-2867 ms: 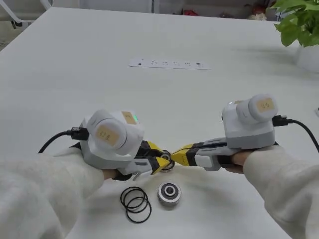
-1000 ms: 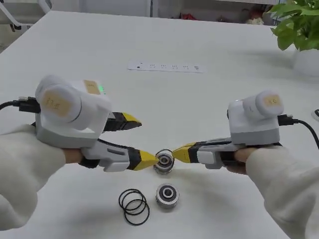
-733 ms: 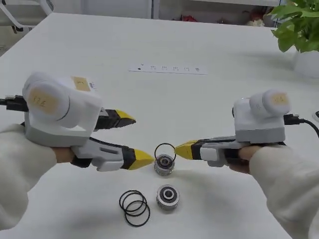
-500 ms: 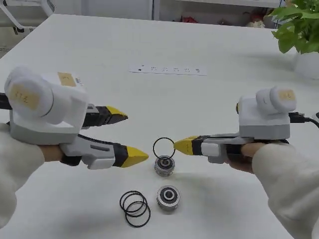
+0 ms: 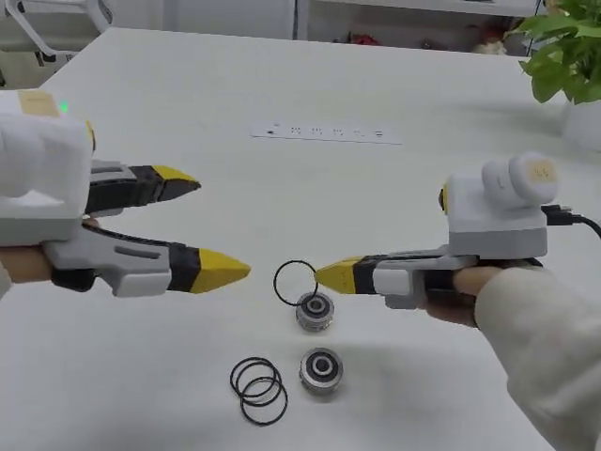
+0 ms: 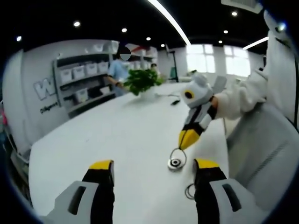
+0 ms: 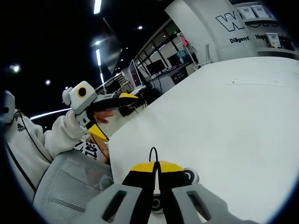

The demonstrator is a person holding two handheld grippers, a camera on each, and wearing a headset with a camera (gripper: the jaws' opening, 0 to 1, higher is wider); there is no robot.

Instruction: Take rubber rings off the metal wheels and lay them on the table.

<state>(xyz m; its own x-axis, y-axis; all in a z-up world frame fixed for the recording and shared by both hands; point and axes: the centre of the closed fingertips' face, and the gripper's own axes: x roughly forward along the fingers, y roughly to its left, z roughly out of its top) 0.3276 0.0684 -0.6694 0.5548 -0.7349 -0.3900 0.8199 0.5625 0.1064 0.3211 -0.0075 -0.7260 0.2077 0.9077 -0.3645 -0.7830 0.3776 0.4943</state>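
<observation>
Right gripper view: right tongs pinch a rubber ring, left tongs gape wide, wall lettering reads "Diligent".

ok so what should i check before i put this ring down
1. Grip on the rubber ring: ok, right gripper shut on it at the tips.
2. Ring off the wheel: ok, whole loop hangs free.
3. Loop's lower edge clear of that wheel: cannot tell, they overlap in the head view.
4. Path past the left gripper: ok, it is open and off to the side.
5. Landing spot: ok, bare table beside the ring pile.
</observation>
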